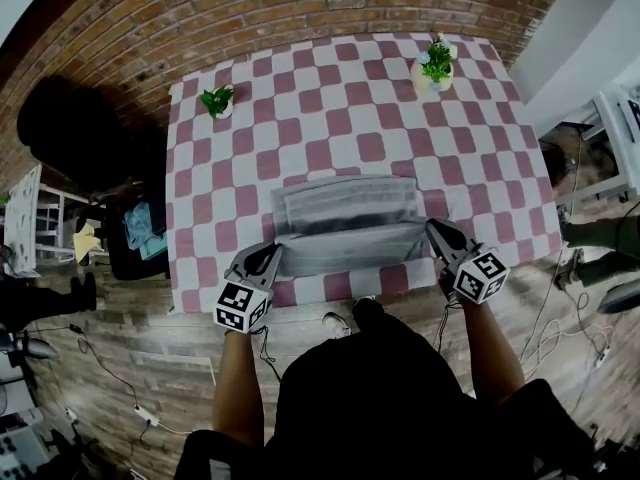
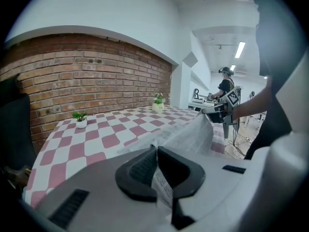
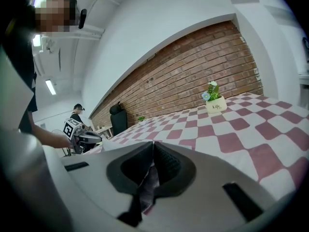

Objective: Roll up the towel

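A pale grey towel (image 1: 345, 218) lies on the near half of the checked table (image 1: 330, 103), its near edge lifted and folded toward the far side. My left gripper (image 1: 270, 258) is shut on the towel's near left corner (image 2: 161, 180), pinched between the dark pads. My right gripper (image 1: 432, 230) is shut on the near right corner (image 3: 147, 180). In the left gripper view the towel (image 2: 190, 134) stretches across to the right gripper (image 2: 219, 109). The left gripper (image 3: 89, 138) shows at the left in the right gripper view.
Two small potted plants stand on the table: one (image 1: 218, 100) at the far left, one (image 1: 437, 65) at the far right. A brick wall (image 1: 300, 8) runs behind the table. A dark chair (image 1: 75, 133) and clutter sit left of it. Cables lie on the wooden floor (image 1: 130, 368).
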`<state>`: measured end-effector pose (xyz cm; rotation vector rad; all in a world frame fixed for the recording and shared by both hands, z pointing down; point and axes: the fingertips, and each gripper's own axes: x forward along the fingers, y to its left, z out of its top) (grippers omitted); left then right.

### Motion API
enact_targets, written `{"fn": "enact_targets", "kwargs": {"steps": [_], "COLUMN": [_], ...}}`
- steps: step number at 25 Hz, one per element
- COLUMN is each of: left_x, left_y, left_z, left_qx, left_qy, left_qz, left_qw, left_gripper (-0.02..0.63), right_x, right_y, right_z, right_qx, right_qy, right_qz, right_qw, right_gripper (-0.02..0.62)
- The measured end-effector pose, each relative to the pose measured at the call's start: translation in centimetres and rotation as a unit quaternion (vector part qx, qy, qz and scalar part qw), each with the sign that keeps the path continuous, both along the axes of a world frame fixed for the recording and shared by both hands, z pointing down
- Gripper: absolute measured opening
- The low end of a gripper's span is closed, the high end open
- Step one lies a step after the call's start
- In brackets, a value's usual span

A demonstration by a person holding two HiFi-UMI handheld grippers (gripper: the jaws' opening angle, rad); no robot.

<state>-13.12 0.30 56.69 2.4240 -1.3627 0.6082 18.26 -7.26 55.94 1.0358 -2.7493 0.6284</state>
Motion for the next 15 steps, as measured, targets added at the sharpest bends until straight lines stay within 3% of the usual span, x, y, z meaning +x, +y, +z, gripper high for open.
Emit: {"fn": "enact_targets", "kwargs": {"steps": [15], "left_x": [-2.8], "left_y": [-9.9], "left_z": [2.9], "left_qx": [-0.04], "left_qy": [-0.008], "left_qz": [-0.038], "left_qw": [0.9984], "left_gripper": [0.015], "right_x": [-3.2], "right_y": [-10.7], "right_z": [2.9], "right_qx": [-0.02], "right_qy": [0.039], "right_qz": [-0.012], "right_qw": [0.999], "right_gripper": [0.006]}}
